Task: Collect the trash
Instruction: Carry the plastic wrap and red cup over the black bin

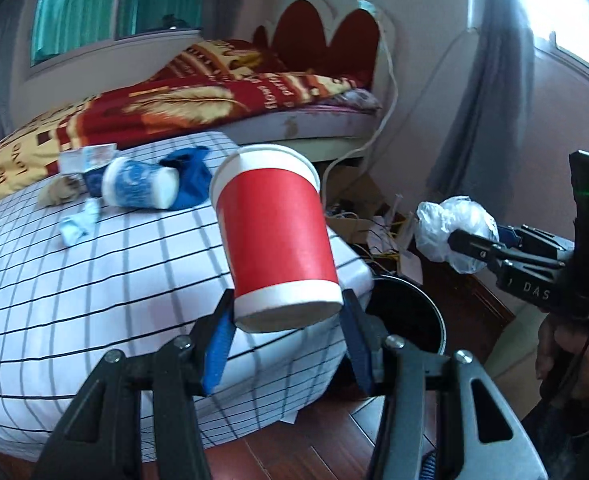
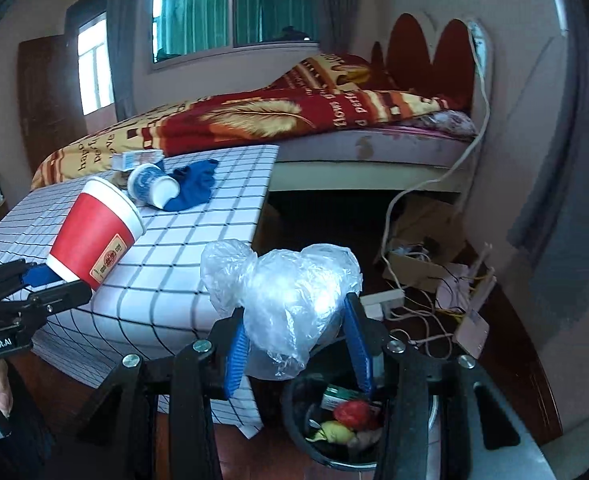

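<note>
My left gripper is shut on the base of a red paper cup, held tilted above the corner of the checked table. The same red cup shows at the left of the right wrist view. My right gripper is shut on a crumpled clear plastic bag, seen too in the left wrist view as the bag at the right. A dark trash bin stands on the floor just below the bag, with scraps inside; its rim shows behind the cup.
A blue-and-white cup lies on its side on the table beside a blue cloth, crumpled paper and a small box. A bed stands behind. Cables and cardboard clutter the floor at the right.
</note>
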Motion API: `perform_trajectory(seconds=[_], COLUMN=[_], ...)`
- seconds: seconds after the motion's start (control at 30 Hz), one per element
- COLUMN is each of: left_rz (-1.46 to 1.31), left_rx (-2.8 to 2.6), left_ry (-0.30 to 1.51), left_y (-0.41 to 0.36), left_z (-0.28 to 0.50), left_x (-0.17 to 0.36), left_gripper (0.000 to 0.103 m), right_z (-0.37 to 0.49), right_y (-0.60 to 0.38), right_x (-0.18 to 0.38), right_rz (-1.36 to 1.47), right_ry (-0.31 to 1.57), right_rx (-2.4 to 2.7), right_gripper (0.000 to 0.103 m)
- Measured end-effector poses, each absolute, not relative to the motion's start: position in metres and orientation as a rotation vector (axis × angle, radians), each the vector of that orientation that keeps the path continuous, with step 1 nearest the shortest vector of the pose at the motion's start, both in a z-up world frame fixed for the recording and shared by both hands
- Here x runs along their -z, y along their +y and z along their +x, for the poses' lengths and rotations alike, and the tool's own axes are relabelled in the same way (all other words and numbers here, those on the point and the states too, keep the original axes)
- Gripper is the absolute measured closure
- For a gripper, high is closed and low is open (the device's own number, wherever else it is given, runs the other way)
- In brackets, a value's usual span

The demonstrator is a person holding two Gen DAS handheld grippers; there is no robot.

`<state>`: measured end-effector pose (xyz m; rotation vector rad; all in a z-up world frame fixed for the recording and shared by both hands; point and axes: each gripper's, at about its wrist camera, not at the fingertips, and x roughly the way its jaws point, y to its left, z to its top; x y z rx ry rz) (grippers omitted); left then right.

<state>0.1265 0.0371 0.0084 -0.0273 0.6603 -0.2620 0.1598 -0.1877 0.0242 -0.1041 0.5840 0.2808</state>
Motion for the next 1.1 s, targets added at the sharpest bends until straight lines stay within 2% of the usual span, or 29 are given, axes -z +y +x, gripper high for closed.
perform_trajectory(seconds=[0.67, 1.1], left_rz=[0.06, 0.054], left_rx=[0.454, 0.53], left_ry=[0.761, 0.87], left_y=[-0.062, -0.095], left_z=[0.124, 0.13], left_x=[0.028, 0.073], left_gripper=[0.051, 0.051], right_z=[0.145, 0.145], right_y=[-0.261, -0.297], right_x=[0.022, 0.063], right_rz=[-0.045, -0.04], right_ry=[0.646, 0.744], right_rx=[-0.193, -0.13], right_gripper=[0.057, 0.057])
